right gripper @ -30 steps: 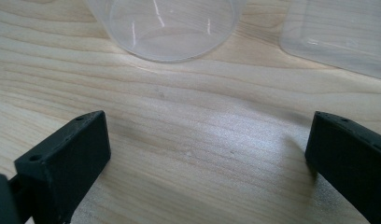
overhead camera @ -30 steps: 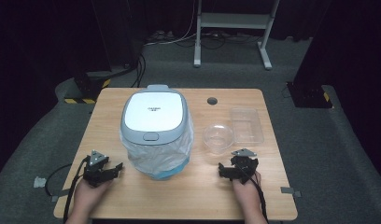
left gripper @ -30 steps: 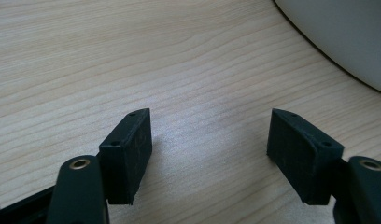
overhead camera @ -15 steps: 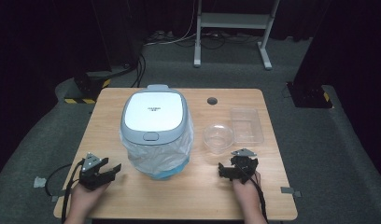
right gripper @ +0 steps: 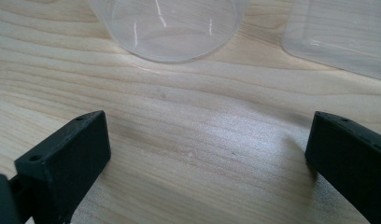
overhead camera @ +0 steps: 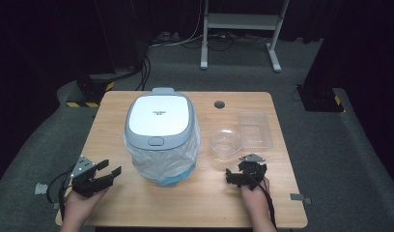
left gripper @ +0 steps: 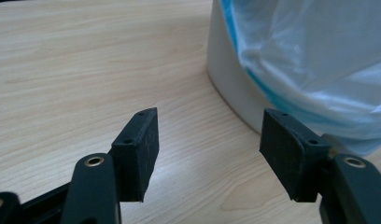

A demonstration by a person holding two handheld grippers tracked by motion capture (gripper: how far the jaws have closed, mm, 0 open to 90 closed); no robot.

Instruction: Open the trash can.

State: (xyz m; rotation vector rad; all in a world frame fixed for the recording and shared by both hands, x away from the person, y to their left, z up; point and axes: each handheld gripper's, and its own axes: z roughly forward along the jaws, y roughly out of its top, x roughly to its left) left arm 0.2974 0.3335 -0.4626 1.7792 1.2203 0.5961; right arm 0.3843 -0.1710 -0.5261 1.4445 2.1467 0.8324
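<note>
Left gripper (overhead camera: 110, 172), jaws partly open and just narrowing on nothing, sits left of the lidded bin (overhead camera: 160, 137) with its plastic liner; approach the bin's wall level, while right gripper (overhead camera: 232, 176), wide open and empty, waits right of it.

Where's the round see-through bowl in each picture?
High view: bowl sits right of the bin, ahead of the right gripper.
Left gripper view: not in it.
Right gripper view: bowl at top centre.
Shared landmark: the clear tray beside the bowl.
</note>
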